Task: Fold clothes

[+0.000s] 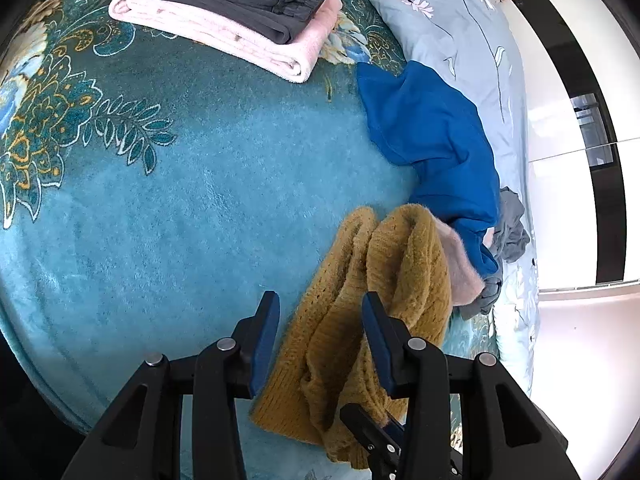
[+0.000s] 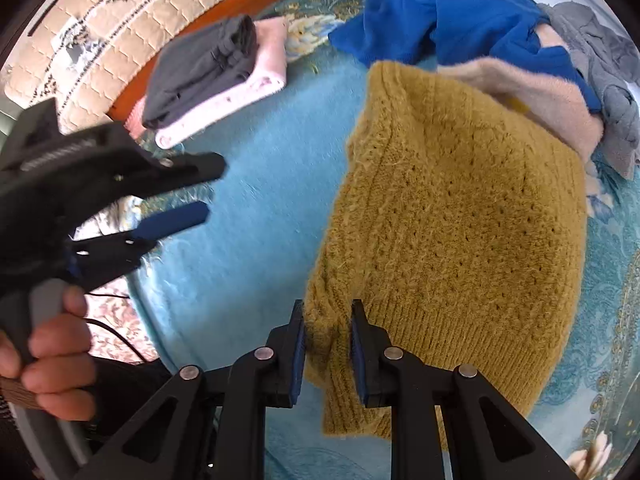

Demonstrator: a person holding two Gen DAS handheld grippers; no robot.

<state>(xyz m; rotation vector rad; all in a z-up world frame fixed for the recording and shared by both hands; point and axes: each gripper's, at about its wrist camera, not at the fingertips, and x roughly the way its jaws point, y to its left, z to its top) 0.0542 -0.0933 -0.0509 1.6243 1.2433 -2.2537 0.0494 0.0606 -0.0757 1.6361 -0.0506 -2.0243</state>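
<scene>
A mustard knitted sweater (image 2: 460,232) is lifted off the teal bed blanket (image 2: 248,200) by its ribbed hem. My right gripper (image 2: 328,320) is shut on a bunched corner of that hem. In the left wrist view the sweater (image 1: 360,320) hangs in folds just beyond my left gripper (image 1: 320,312), whose jaws stand wide apart with nothing clamped. In the right wrist view the left gripper (image 2: 212,188) is off to the left of the sweater, apart from it and held by a hand (image 2: 56,356). A tip of the right gripper (image 1: 372,436) shows low under the sweater.
Folded dark grey trousers (image 1: 236,0) lie on a folded pink garment (image 1: 224,36) at the far side of the blanket. To the right is a loose pile: a blue garment (image 1: 432,136), a pale pink fuzzy one (image 1: 460,268) and a grey one (image 1: 510,232). A light floral duvet (image 1: 460,40) borders them.
</scene>
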